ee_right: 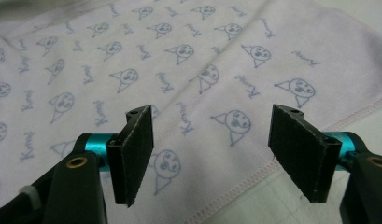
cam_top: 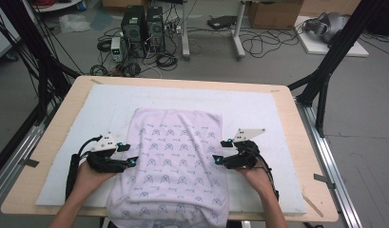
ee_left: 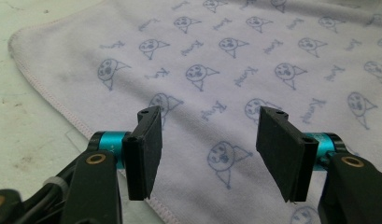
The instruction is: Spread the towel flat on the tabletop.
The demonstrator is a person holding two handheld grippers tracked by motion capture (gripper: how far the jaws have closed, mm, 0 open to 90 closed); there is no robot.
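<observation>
A pale lilac towel (cam_top: 175, 156) printed with small blue faces lies flat on the white mat, its near end hanging over the table's front edge. My left gripper (cam_top: 128, 154) sits at the towel's left edge, open, pointing right. In the left gripper view the gripper (ee_left: 209, 149) hovers over the towel (ee_left: 235, 60) near its stitched hem, nothing between the pads. My right gripper (cam_top: 220, 151) sits at the towel's right edge, open, pointing left. In the right gripper view the gripper (ee_right: 221, 154) stands over the towel (ee_right: 179, 60) beside its hem, pads clear of the cloth.
The white mat (cam_top: 258, 109) covers most of the wooden table (cam_top: 296, 142). Black frame legs stand at the back left and right. On the floor behind are computer towers (cam_top: 142, 28), cables and cardboard boxes.
</observation>
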